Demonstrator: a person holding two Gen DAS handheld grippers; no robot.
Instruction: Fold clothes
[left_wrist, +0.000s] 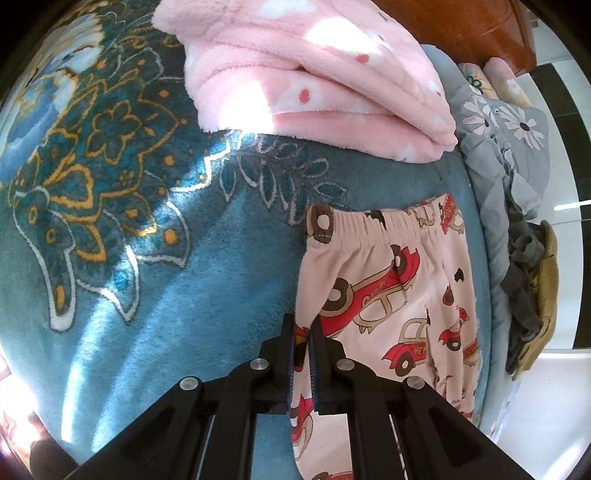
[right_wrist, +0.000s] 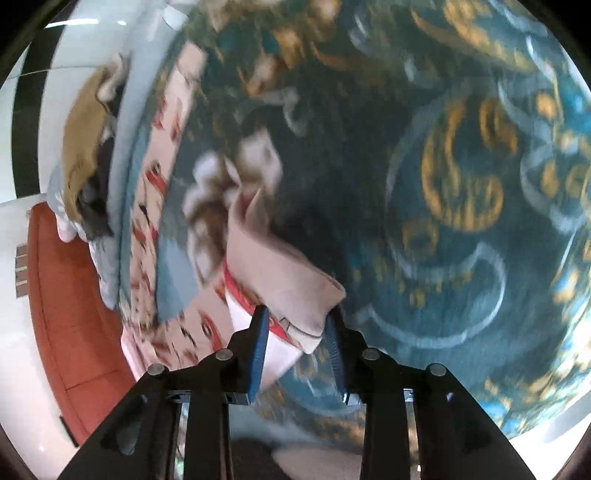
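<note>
One garment in work, fold barely begun. Left wrist view: left gripper (left_wrist: 303, 325) pinched tight on edge of thin pink car-print pyjama trousers (left_wrist: 388, 295), elastic waistband at 12 o'clock, lying flat on plush teal patterned blanket (left_wrist: 147, 258); fluffy pink folded fleece (left_wrist: 314, 85) already stacked at 12. Right wrist view, blurred: right gripper (right_wrist: 297, 325) narrow, clamping a lifted trouser leg end (right_wrist: 284, 280), folding over still left.

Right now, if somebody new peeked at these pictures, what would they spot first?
Probably the little pants with red cars, lying on the teal flowered blanket with the left gripper pinching their edge. Behind them sits a folded fluffy pink blanket. In the blurry right view, the right gripper has a pale fold of the pants between its blue pads.
</note>
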